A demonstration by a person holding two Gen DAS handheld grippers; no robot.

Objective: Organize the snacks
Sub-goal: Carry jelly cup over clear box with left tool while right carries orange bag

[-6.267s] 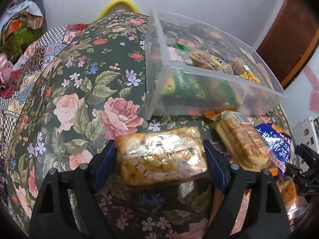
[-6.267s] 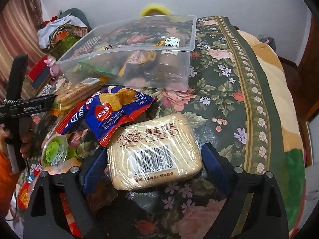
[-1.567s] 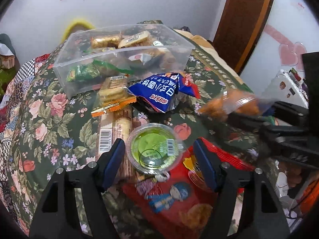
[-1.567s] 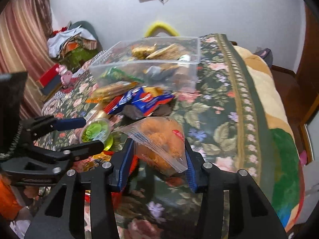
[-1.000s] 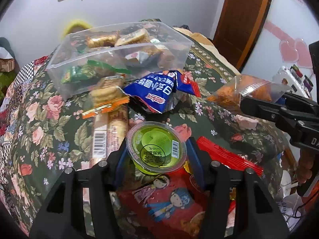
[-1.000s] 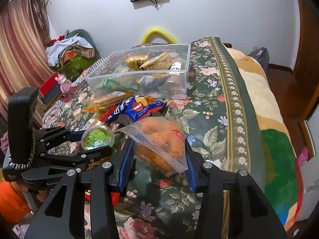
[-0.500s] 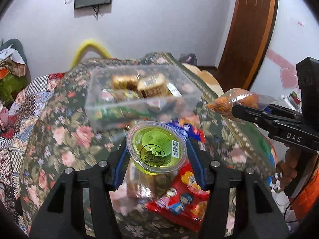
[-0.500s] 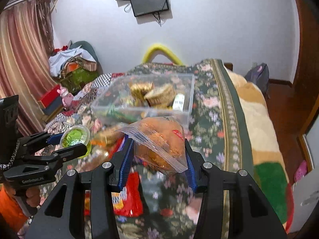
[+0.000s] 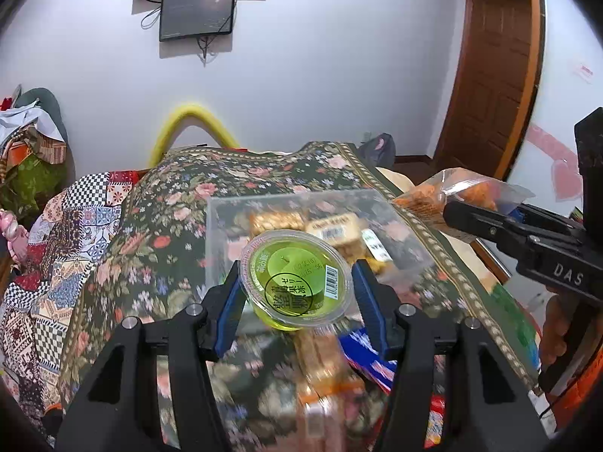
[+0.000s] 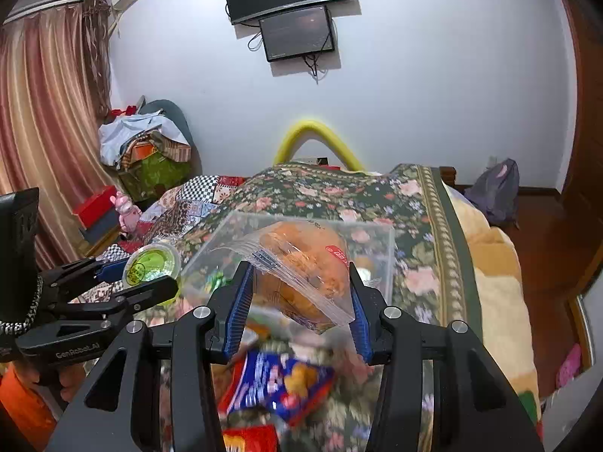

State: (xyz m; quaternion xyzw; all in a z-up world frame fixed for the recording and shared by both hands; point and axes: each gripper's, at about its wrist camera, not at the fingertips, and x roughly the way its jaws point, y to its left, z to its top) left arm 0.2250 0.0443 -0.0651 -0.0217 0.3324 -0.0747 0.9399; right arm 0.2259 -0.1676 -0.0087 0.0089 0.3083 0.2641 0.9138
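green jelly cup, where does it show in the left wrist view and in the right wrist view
Left wrist view: the green jelly cup sits at centre, between the jaws of the left gripper, foil lid facing the camera.
Right wrist view: the same cup shows small at mid-left, clamped at the tip of the left gripper.
Shared landmark: the clear plastic bin lies just beyond the cup in both views.

Room evenly bright, soft shadows on white wall (image 10: 414, 94). Strong fisheye bend, dark corners. Snacks below my tongs smeared by motion blur — jelly cup (image 9: 296, 279) stays sharp.
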